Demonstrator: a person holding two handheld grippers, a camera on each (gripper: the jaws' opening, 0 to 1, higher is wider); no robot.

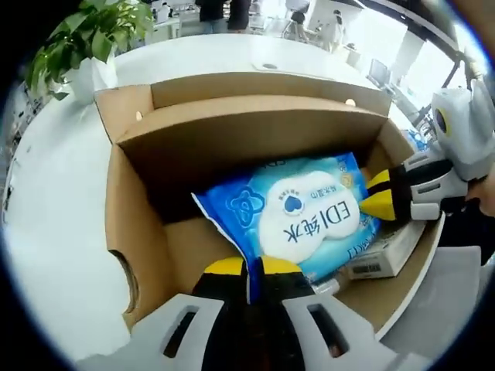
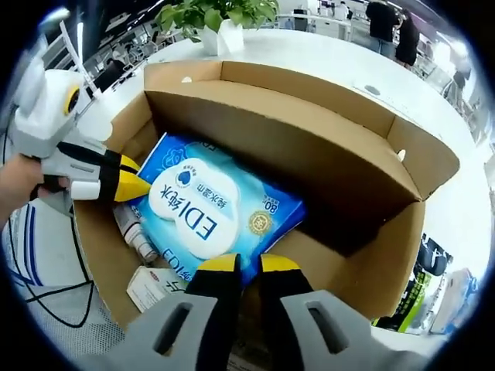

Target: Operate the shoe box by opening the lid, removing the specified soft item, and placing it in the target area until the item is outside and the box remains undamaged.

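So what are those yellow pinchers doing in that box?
A person is using two handheld grippers to take a blue pack of wipes out of an open cardboard box. The left gripper pinches one edge of the pack and the right gripper pinches the opposite edge. The pack is still inside the box, resting over a small white carton and a bottle.

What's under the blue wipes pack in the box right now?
Under the blue soft wet-wipes pack in the brown cardboard shoe box: a small white carton and a slim tube-like item. Anything else beneath is covered.
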